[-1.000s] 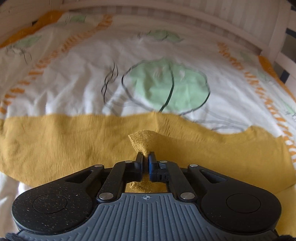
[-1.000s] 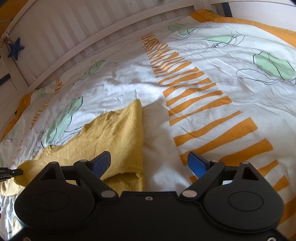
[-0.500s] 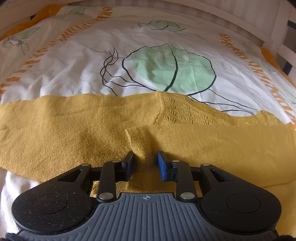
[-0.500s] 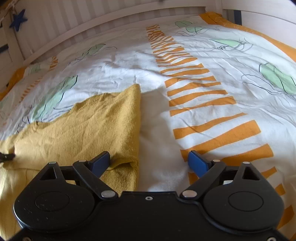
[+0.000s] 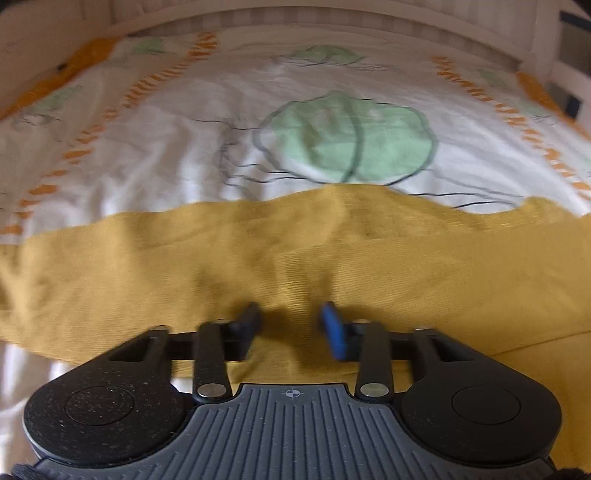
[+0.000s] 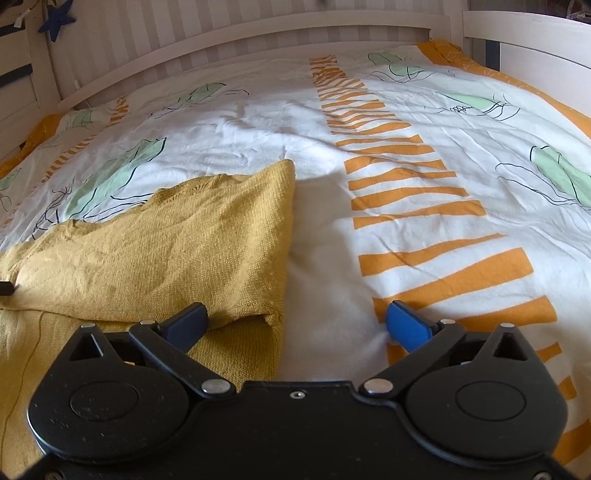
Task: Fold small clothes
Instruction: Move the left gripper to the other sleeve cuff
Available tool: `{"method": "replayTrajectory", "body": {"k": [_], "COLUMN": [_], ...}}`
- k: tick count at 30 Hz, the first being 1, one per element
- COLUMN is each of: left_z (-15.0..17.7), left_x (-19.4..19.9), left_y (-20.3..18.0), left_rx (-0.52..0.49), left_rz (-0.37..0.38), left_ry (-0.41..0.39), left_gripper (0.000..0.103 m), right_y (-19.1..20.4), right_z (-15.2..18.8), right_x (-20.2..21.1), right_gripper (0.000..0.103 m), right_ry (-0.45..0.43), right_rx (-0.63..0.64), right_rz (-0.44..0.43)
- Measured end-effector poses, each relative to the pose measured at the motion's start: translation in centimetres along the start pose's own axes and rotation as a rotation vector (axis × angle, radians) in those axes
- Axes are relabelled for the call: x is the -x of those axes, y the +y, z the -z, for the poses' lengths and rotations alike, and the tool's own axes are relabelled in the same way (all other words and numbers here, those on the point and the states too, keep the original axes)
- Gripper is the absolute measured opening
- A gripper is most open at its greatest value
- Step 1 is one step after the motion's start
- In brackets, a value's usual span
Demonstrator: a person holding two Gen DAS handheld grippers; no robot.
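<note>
A mustard-yellow knit garment [image 5: 258, 266] lies spread across the bed, with its near part folded over onto itself. My left gripper [image 5: 291, 321] is open and empty just above the fabric near the fold. In the right wrist view the garment's [image 6: 177, 254] right end lies folded, with a straight edge running toward me. My right gripper [image 6: 295, 325] is wide open and empty, its left finger over the garment's near corner and its right finger over the bedsheet.
The bed is covered by a white duvet [image 6: 406, 122] with orange dashes and green leaf prints. A white slatted bed rail [image 6: 258, 40] runs along the far side. A blue star [image 6: 57, 18] hangs at the top left.
My left gripper let go of the yellow fabric, opened wider and drew back a little. The released fold now lies flat. My right gripper stayed open and shifted slightly.
</note>
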State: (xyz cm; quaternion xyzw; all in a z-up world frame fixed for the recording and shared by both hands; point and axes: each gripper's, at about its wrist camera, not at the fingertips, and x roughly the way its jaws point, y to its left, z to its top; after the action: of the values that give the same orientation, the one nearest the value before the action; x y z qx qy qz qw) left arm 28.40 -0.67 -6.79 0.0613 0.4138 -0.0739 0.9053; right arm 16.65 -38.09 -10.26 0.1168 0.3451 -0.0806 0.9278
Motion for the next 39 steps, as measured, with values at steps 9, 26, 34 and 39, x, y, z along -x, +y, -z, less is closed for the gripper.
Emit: {"method": "replayTrajectory", "body": {"k": [9,26,34,39], "left_z": [1.0,4.5,4.2,3.3], "left_x": [1.5,5.5,5.9,5.4], "left_y": [4.3,16.4,22.5,25.7], "left_rx": [0.088,0.3,0.517,0.52], "left_rz": [-0.024,-0.091,-0.034,-0.054], "left_ry": [-0.003,-0.023,-0.032,-0.052], "left_gripper": [0.049,0.049,0.049,0.049], "right_y": [-0.1,1.3,3.8,7.4], "right_z": [0.3,0.4,-0.6,-1.1], "right_x": [0.2,1.2,4.4,6.5], "right_gripper": [0.103,0.086,0.071,0.071], "right_ry": [-0.025,-0.038,-0.089,-0.117], "right_rx": [-0.001,0.078,0.074,0.114], "right_rz": [-0.002,0.059,0.136,0.047]}}
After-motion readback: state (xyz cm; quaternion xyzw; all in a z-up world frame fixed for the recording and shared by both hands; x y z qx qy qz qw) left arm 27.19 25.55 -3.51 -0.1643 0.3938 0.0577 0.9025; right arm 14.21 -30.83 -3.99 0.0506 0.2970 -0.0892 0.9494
